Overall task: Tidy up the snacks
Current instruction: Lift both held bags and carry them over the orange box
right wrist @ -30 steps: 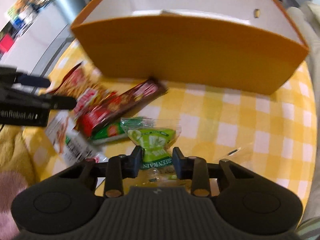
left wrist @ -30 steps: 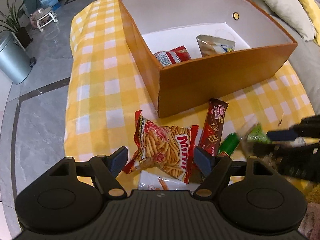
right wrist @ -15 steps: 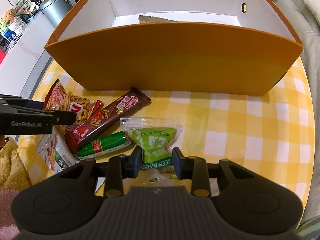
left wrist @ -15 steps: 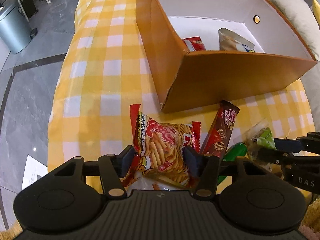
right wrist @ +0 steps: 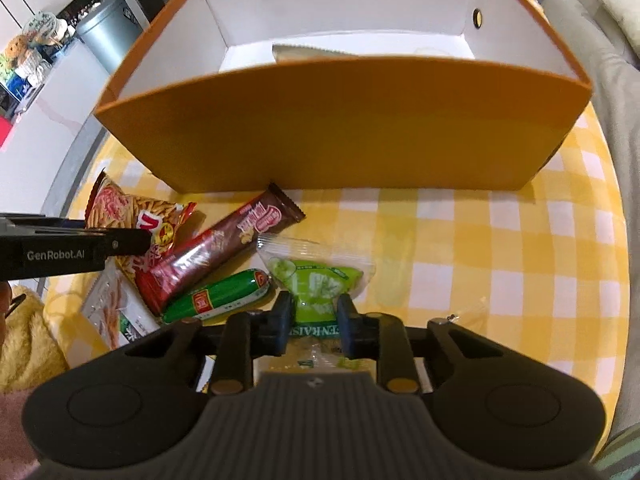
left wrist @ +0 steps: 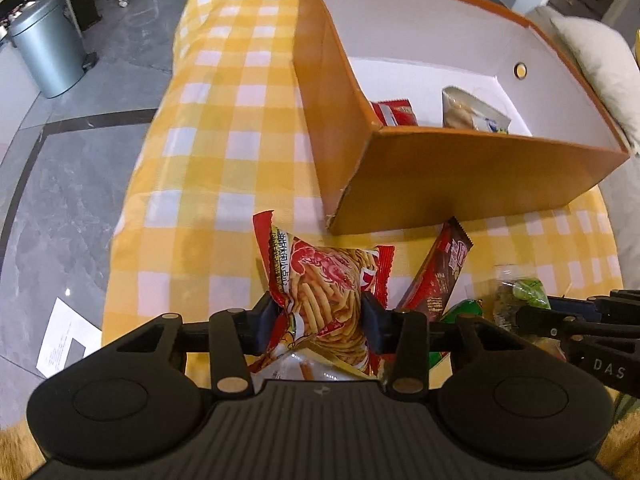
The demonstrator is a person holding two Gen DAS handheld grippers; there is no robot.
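My left gripper (left wrist: pixel 320 318) is shut on a red bag of fries snack (left wrist: pixel 320 280), which crumples between the pads near the table's front edge. My right gripper (right wrist: pixel 314 316) is shut on a green raisin packet (right wrist: pixel 316 280). An orange box (left wrist: pixel 460 192) with a white inside stands behind them; it also shows in the right wrist view (right wrist: pixel 340 136). Inside it lie a red packet (left wrist: pixel 394 112) and a pale chip bag (left wrist: pixel 472 114). A brown chocolate bar (right wrist: pixel 224 248) and a green sausage (right wrist: pixel 218 296) lie on the cloth between the grippers.
A yellow checked cloth (left wrist: pixel 224 128) covers the table. A white snack packet (right wrist: pixel 116 308) lies under the red bag. A metal bin (left wrist: pixel 48 48) stands on the grey floor at the left, and a paper sheet (left wrist: pixel 64 344) lies there. A sofa cushion (left wrist: pixel 596 56) sits right.
My left gripper has moved forward over the red fries bag and closed on it. My right gripper has kept its hold on the green packet and shifted slightly towards the box.
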